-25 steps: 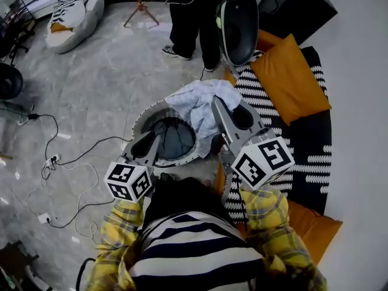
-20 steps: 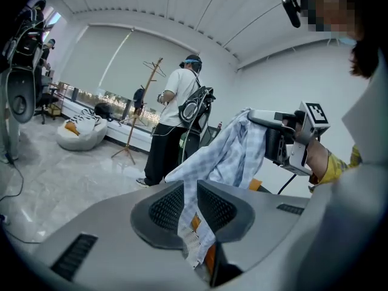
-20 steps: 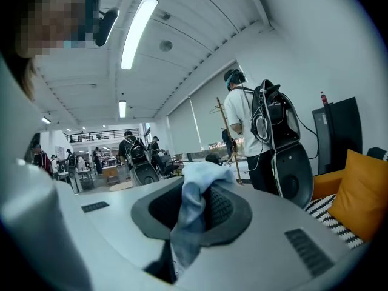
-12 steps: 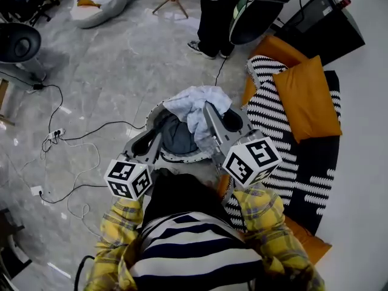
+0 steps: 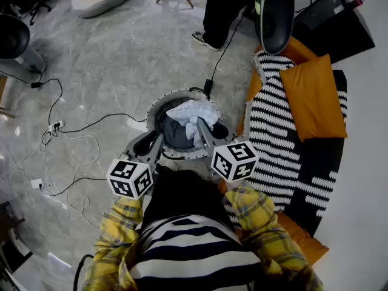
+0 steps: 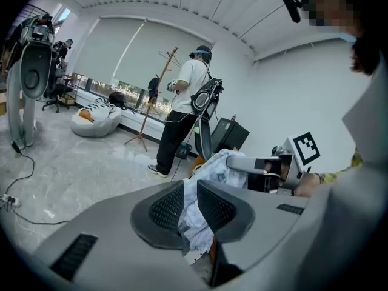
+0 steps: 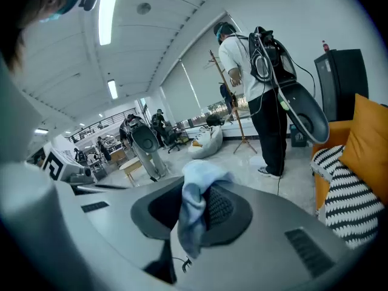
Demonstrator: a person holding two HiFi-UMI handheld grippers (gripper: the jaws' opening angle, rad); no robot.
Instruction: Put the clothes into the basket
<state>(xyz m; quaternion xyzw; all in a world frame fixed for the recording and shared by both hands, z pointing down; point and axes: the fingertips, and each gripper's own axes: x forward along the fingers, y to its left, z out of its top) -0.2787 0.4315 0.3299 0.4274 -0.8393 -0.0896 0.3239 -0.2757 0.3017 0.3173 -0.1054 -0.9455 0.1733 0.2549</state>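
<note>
both grippers clamped on the cloth, cloth in the basket's mouth

nearest me, at lower centre of the head view, my left gripper (image 6: 190,193) has its jaws drawn narrow, pinching a fold of the pale blue-white crumpled cloth (image 5: 193,113) between the pads. my right gripper (image 7: 193,205), just to the right of it, is also narrow and nipped on the same cloth, which drapes over one pad. the cloth sits inside the mouth of the round grey basket (image 5: 159,102) at frame centre, over a dark grey garment (image 5: 174,135) lying in it. right of the basket lies a black-and-white striped rug (image 5: 285,132) with an orange square cushion (image 5: 312,96) on it. farthest, at the top edge, a person in dark trousers (image 5: 227,8) stands on the grey marble floor (image 5: 109,59).
</note>
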